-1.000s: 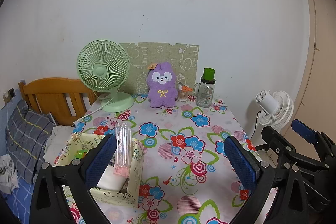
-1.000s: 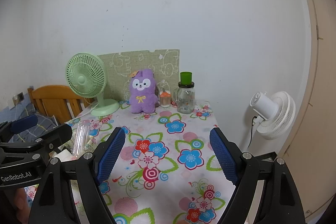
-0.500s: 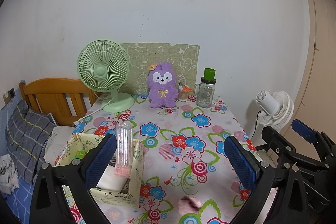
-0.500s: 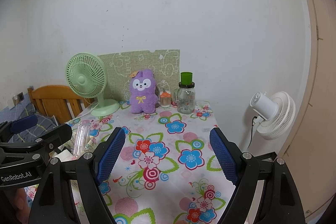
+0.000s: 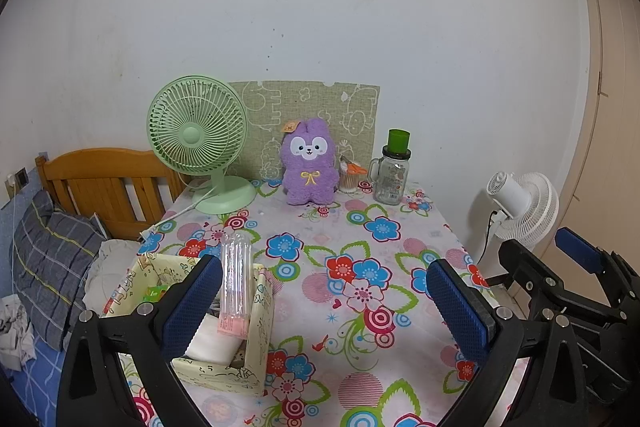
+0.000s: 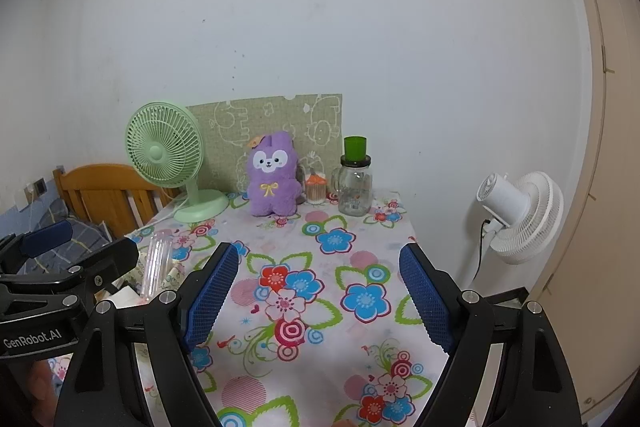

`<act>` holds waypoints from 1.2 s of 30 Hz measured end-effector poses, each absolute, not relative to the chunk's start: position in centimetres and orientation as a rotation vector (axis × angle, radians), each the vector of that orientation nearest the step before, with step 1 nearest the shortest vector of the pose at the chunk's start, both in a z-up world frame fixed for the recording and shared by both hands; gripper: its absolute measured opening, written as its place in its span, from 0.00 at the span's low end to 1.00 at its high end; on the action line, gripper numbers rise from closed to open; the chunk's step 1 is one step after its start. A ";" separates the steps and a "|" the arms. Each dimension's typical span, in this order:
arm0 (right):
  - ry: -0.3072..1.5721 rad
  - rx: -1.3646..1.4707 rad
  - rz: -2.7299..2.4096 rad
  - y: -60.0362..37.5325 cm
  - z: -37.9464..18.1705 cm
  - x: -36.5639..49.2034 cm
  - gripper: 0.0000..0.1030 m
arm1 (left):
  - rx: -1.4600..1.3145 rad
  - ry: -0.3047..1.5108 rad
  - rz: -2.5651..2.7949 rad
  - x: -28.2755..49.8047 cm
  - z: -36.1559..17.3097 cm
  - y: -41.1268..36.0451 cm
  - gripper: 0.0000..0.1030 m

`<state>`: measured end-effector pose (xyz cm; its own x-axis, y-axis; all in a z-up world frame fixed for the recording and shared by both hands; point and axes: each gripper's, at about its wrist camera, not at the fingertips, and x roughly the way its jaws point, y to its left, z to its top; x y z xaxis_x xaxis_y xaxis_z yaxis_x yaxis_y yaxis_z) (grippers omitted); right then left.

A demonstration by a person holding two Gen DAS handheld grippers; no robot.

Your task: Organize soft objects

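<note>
We note both tools, left gripper [image 5: 324, 301] and right gripper [image 6: 318, 293], spread wide and empty. The fluffy purple plush rabbit [image 5: 309, 163] sits upright at the table's far edge. Approach pending; next: reach forward.

Soft, even light is filling the room and shadows are staying faint. Everything is looking sharp. The edges are bending round, and the corners are going black.

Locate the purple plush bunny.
In both views, the purple plush bunny sits upright at the table's far edge, between the green desk fan and the glass jar.
</note>
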<state>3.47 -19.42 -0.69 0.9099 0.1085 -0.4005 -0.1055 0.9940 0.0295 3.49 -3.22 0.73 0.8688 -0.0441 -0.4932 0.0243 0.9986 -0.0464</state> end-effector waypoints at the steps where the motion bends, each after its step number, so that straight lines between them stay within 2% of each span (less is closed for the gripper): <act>1: 0.413 0.007 0.110 -19.5 -0.7 3.5 0.83 | -0.040 0.517 -0.034 3.5 0.7 -3.2 1.00; 36: 0.426 -0.001 0.104 -19.5 -1.1 3.6 0.83 | -0.030 0.520 -0.039 3.6 -0.1 -3.1 1.00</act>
